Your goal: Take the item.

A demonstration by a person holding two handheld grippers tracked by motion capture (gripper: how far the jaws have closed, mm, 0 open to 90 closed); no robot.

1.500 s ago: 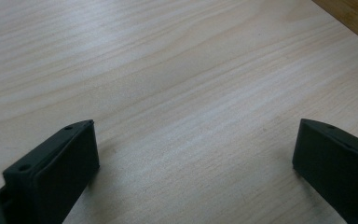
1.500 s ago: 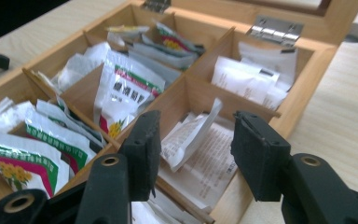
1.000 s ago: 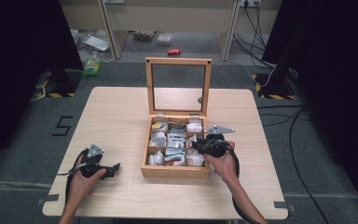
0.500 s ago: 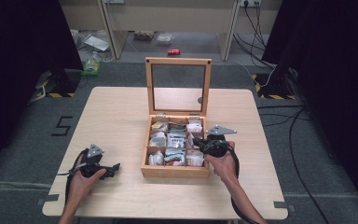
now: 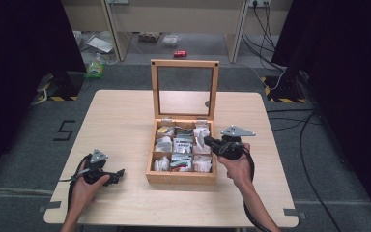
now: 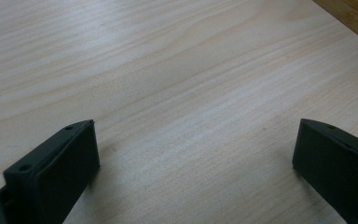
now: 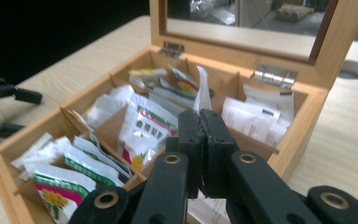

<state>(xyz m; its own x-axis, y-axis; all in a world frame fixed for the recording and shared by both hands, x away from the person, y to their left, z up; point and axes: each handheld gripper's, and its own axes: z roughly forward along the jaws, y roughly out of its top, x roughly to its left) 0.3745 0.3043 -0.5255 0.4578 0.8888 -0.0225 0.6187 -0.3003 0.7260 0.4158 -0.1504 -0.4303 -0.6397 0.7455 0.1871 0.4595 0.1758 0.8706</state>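
As jaws just closed: right gripper (image 7: 200,114) pinches white sachet (image 7: 203,88), lifting from box (image 5: 181,178) near table's right edge.
Left gripper (image 6: 193,154): spread, empty.
Meaning: sachet leaving box.

Free room and obstacles. The table (image 5: 125,121) lies bare left of the wooden box (image 5: 181,177), giving open passage around the left gripper (image 5: 121,172). The upright lid (image 5: 184,65) blocks approach from the far side. Packed sachets (image 7: 142,123) crowd the compartments; gaps between them appear narrow. The right gripper (image 7: 200,114), its jaws closed on a white sachet (image 7: 203,88), occupies the box's right edge.
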